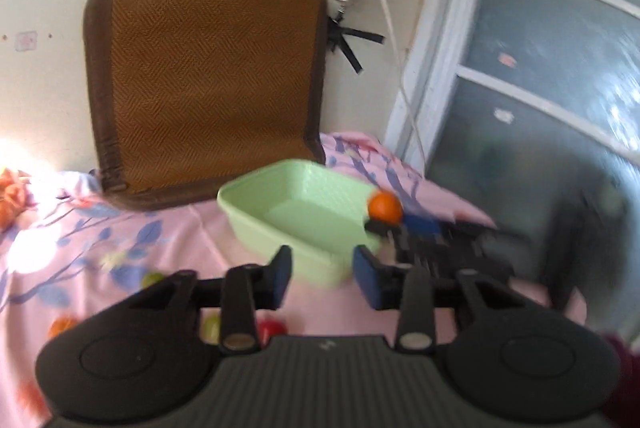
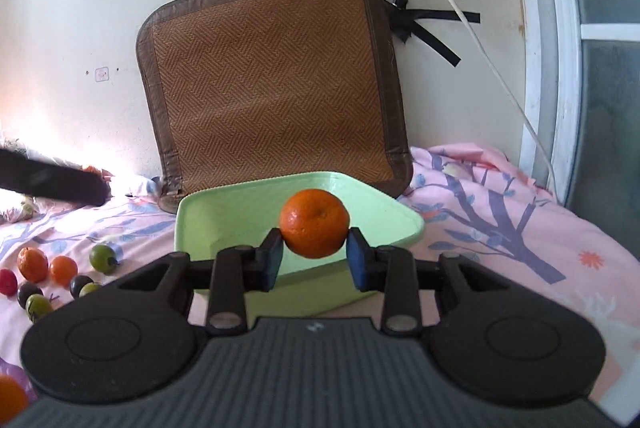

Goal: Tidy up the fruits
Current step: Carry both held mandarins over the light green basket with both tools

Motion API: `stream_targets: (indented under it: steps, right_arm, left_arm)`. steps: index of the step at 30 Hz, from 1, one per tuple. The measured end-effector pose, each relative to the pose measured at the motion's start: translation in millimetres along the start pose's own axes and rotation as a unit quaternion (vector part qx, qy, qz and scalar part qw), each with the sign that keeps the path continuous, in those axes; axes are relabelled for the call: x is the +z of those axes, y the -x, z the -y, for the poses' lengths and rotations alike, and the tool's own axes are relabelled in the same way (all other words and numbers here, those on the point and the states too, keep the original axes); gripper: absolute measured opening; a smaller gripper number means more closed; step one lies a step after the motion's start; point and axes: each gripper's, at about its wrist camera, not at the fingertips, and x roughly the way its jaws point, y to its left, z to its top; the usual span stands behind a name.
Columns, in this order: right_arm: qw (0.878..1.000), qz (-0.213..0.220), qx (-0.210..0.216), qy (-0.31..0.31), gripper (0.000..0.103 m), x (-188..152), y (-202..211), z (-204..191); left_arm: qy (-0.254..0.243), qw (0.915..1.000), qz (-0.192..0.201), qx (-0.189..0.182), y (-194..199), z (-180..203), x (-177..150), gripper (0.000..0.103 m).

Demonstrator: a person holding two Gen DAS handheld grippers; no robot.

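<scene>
Left wrist view: we see the left gripper (image 1: 322, 274) with its jaws parted and nothing between its blue pads (image 1: 366, 278); it hangs over a pink floral bedsheet (image 1: 168, 236). Beyond it lies a pale green basin (image 1: 256, 206), empty as far as we can see. At the basin's right rim we see an orange (image 1: 385, 206) carried by the right gripper (image 1: 386, 226), which is blurred here. Near the lower left, partly hidden behind the gripper body, we make out a green fruit (image 1: 152, 279), a red fruit (image 1: 272, 328) and a small orange fruit (image 1: 62, 326) on the sheet. A woven brown mat (image 1: 208, 80) leans against the wall behind.

Right wrist view: we see the right gripper (image 2: 314, 260) clenched on the orange (image 2: 313, 222), each blue pad (image 2: 358, 266) pressing one side of it. The fruit is held above the near edge of the green basin (image 2: 200, 216). At the left, on the sheet (image 2: 520, 228), we see a loose group of fruits (image 2: 48, 276): orange, green, dark and red ones, well apart from the basin. The woven mat (image 2: 272, 88) stands behind the basin, touching its far rim or just beside it; we cannot tell which.
</scene>
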Motion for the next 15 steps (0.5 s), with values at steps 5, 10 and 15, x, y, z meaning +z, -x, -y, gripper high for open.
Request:
stream_targets:
  steps: [5,10,15]
  right_arm:
    - [1.0,0.003,0.015,0.002,0.037,1.3,-1.0,-4.1]
    - [1.0,0.002,0.017,0.013,0.037,0.5,-4.9,-10.6]
    - [1.0,0.012,0.013,0.006,0.037,0.1,-2.8,-4.0]
  left_arm:
    - [-0.022,0.9981,-0.052,0.028,36.2,9.8,-47.7,0.055]
    - [-0.028,0.9949,-0.084,0.05,11.9,15.1,-68.0,0.056]
    - [-0.054,0.993,-0.095,0.046,-0.9,18.7,-65.1,0.041]
